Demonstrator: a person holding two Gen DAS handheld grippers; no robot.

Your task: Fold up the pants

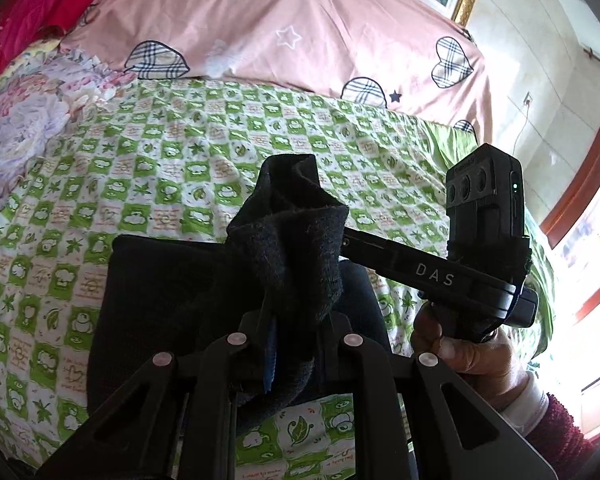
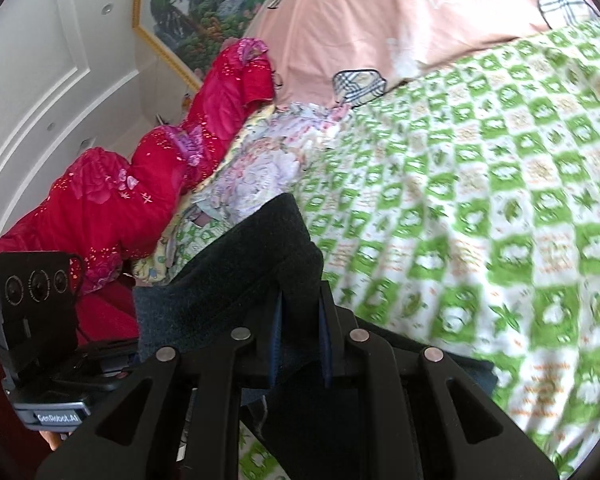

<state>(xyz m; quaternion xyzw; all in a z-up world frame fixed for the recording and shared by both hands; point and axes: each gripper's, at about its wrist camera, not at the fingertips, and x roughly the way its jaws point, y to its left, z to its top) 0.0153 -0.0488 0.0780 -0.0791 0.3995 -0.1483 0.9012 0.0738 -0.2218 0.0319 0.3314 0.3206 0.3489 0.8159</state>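
Note:
Dark charcoal pants (image 1: pixel 292 240) lie partly folded on a green-and-white checked bed sheet (image 1: pixel 160 152). My left gripper (image 1: pixel 294 336) is shut on a bunched edge of the pants and holds it raised above the folded part (image 1: pixel 160 280). My right gripper (image 2: pixel 300 340) is shut on another edge of the same pants (image 2: pixel 252 264), lifted off the sheet (image 2: pixel 480 208). In the left wrist view the right gripper's body (image 1: pixel 440 276) reaches in from the right, and its tips are hidden behind the cloth.
A pink quilt with plaid hearts (image 1: pixel 300 28) lies along the far side of the bed. A red floral blanket (image 2: pixel 140 184) and a pale floral pillow (image 1: pixel 24 120) sit at the left. A framed painting (image 2: pixel 204 8) hangs on the wall.

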